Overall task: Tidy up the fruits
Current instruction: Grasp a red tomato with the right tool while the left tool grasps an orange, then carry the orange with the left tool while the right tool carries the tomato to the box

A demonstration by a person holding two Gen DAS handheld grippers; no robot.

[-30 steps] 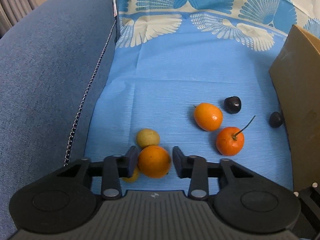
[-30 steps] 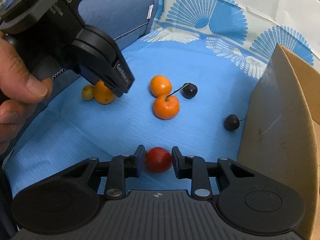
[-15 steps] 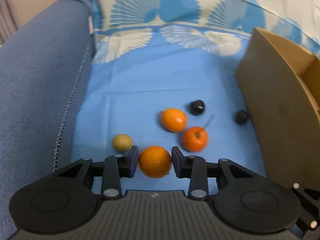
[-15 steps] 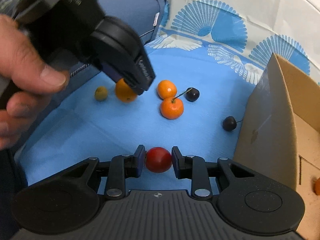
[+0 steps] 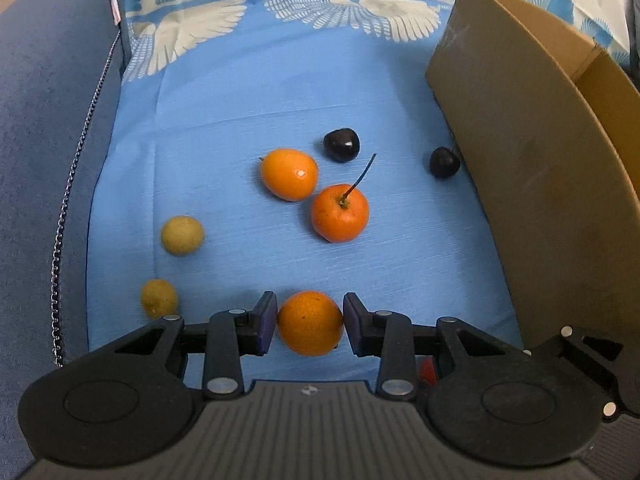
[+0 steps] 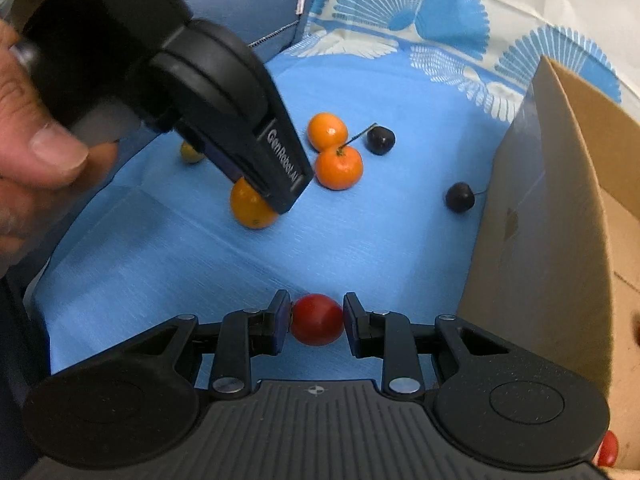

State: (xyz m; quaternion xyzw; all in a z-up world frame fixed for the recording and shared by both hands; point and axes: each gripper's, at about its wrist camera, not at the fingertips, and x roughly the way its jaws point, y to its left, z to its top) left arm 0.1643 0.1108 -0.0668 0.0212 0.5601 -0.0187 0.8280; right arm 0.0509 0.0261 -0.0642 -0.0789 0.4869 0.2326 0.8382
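Note:
My left gripper (image 5: pixel 310 322) is shut on an orange fruit (image 5: pixel 310 322) and holds it above the blue cloth (image 5: pixel 240 100); it shows in the right wrist view (image 6: pixel 254 204) too. My right gripper (image 6: pixel 316 318) is shut on a red tomato (image 6: pixel 316 318). On the cloth lie two more orange fruits (image 5: pixel 289 174) (image 5: pixel 339 212), two dark cherries (image 5: pixel 341 145) (image 5: pixel 444 162) and two yellow-green fruits (image 5: pixel 182 235) (image 5: pixel 159 297). A cardboard box (image 5: pixel 532 168) stands to the right.
A blue sofa arm (image 5: pixel 44 140) borders the cloth on the left. A patterned cover (image 5: pixel 332 4) lies at the back. The box's open inside (image 6: pixel 624 248) shows at the right wrist view's right edge, with red fruit (image 6: pixel 608 450) low in it.
My left gripper has lifted the orange fruit away from the yellow-green fruits and drawn back toward the right. My right gripper has moved a little toward the box with the tomato.

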